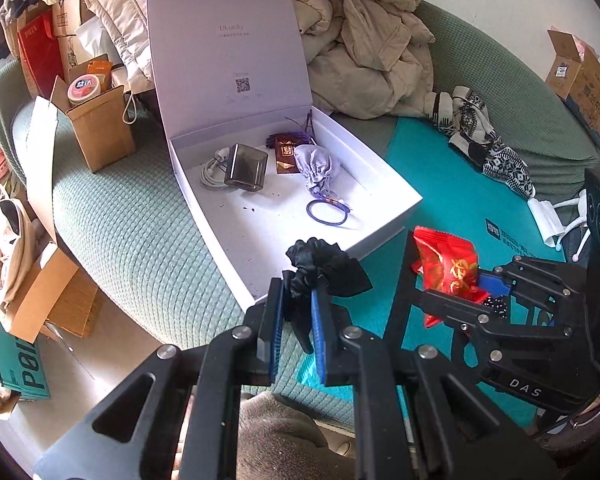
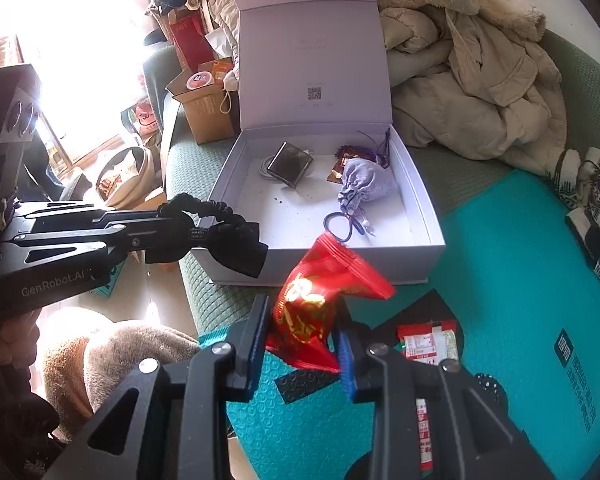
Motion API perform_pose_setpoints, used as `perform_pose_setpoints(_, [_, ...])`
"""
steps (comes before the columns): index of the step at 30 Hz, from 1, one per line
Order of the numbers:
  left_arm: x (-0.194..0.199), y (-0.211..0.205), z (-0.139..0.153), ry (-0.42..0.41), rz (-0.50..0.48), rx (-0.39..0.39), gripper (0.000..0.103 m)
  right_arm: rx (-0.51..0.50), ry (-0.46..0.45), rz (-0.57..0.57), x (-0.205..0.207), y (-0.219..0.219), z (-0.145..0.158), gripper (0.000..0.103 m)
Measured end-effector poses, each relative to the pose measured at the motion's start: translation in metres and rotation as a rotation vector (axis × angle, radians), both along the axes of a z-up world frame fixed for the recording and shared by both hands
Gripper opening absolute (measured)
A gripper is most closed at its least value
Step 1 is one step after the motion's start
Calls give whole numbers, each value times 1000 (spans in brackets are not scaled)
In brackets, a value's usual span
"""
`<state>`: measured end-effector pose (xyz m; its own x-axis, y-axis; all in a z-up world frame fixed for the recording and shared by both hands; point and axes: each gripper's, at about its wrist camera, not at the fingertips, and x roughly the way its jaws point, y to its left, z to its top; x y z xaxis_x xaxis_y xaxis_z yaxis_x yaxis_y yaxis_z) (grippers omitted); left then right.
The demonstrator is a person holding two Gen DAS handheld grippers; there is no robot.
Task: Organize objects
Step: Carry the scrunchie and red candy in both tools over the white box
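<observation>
At the bottom centre of the left wrist view, the left gripper (image 1: 296, 320) is seen with its jaws clamped on a black scrunchie with a bow (image 1: 320, 268), the fabric pinched thin so that it cannot slip while carried. At the lower right of that frame, the right gripper (image 1: 456, 280) is held alongside; its jaws are closed on a red snack packet (image 2: 316, 304), gripped by its lower half so the crimped top stands free. Both items are held above the near edge of the teal mat (image 2: 500, 280), just short of the white box (image 1: 380, 236). The box sits mid-frame on the green sofa (image 1: 132, 232), its lid (image 1: 228, 52) propped upright so the inside stays reachable. Inside, toward the upper centre, a lilac pouch (image 1: 316, 168), a purple hair tie (image 1: 326, 212), a dark charger (image 1: 246, 168) and a white cable (image 1: 212, 172) are already gathered, which suggests the held items are meant to join them.
</observation>
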<state>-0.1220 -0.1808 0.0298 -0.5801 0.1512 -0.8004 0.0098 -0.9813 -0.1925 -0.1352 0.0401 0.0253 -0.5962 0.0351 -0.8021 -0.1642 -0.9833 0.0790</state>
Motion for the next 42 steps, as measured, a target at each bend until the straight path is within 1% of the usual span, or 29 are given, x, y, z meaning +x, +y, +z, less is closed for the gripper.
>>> perform_pose_setpoints(13, [-52,-11,-9,-18,-19,-18,12,17,27,-5,-43,18,6,30])
perform_pose_setpoints(22, [-89,-27,-17,-31,-31,-34,12,4,19,-7,-80,28,-3,30])
perform_pose_setpoints(32, [-132,-53,-36,-61,-20,-39,12,3,12,5,-124,38,-13,30])
perform_pose_setpoints(42, [-176,-70,-51,-64,-15,-67,12,6,7,7,-164,52,-22,30])
